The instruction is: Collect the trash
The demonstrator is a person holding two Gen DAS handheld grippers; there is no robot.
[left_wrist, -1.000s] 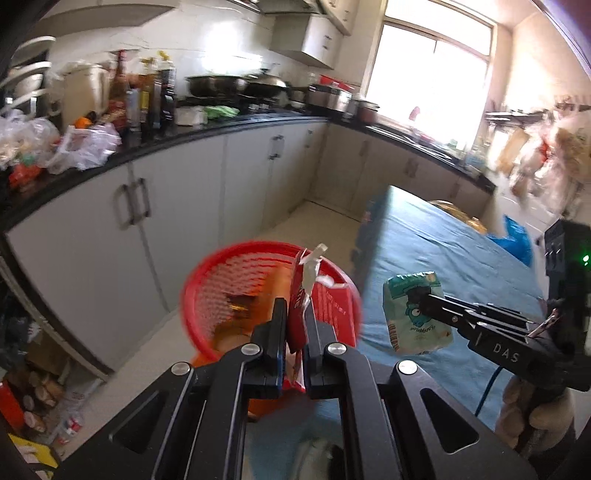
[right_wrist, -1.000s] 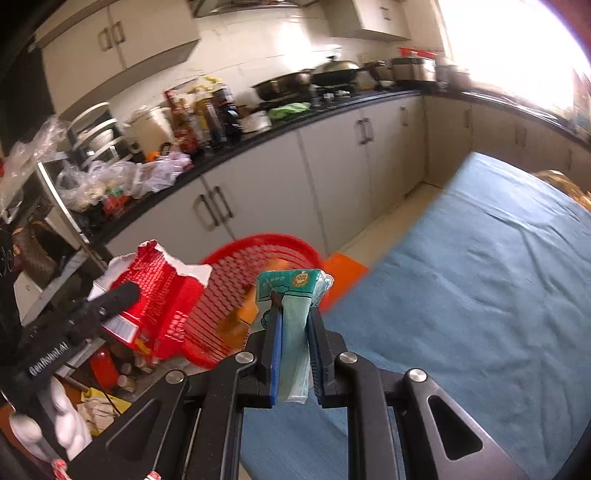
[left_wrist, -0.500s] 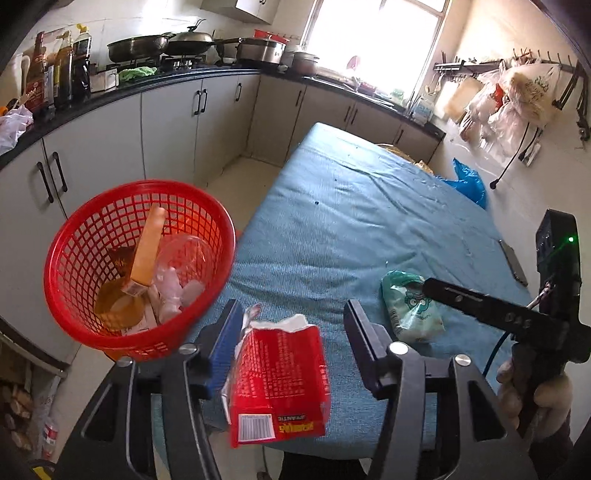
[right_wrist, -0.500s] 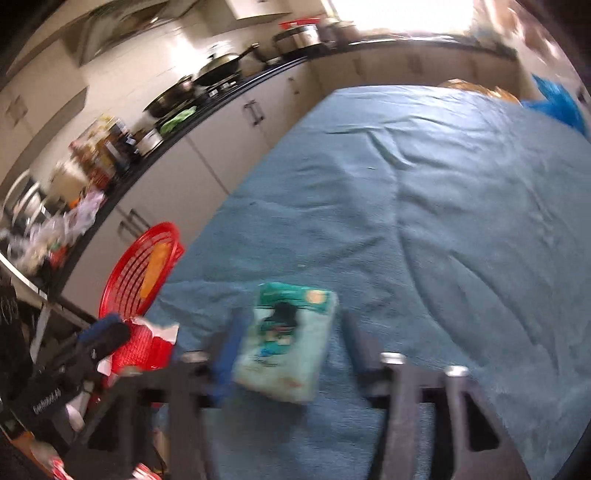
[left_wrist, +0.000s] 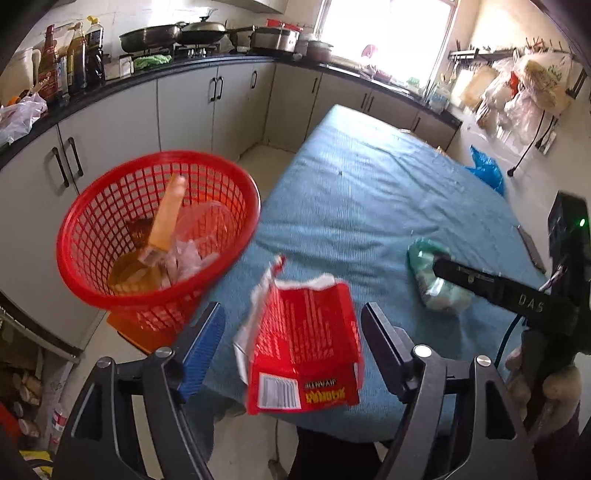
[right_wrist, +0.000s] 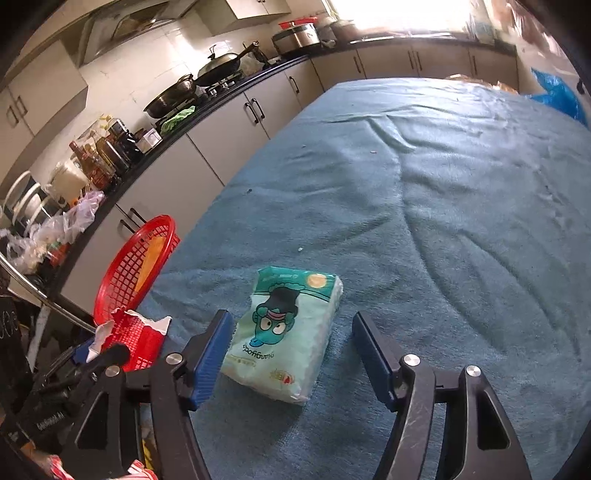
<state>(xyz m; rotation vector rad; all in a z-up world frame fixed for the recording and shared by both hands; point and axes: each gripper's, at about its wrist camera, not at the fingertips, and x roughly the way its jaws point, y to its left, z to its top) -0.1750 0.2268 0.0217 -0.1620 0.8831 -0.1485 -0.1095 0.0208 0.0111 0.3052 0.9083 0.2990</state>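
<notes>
A torn red wrapper (left_wrist: 303,343) lies on the blue table cloth (left_wrist: 369,192) near the front edge, between the wide-open fingers of my left gripper (left_wrist: 291,332). A green tissue pack (right_wrist: 286,332) with a cartoon face lies on the cloth between the open fingers of my right gripper (right_wrist: 291,350). It also shows in the left wrist view (left_wrist: 436,280), partly behind the right gripper's finger. A red mesh basket (left_wrist: 147,229) with trash in it stands off the table's left side. The red wrapper also shows in the right wrist view (right_wrist: 138,336).
Kitchen cabinets (left_wrist: 184,107) and a dark counter with bottles (left_wrist: 74,59) and pans (left_wrist: 177,33) run along the left. A blue bag (left_wrist: 487,173) lies beyond the table's far right. The basket also shows in the right wrist view (right_wrist: 133,266).
A second ago both grippers held their items up near the basket. Both have since opened, and the red wrapper and the tissue pack now lie on the table cloth.
</notes>
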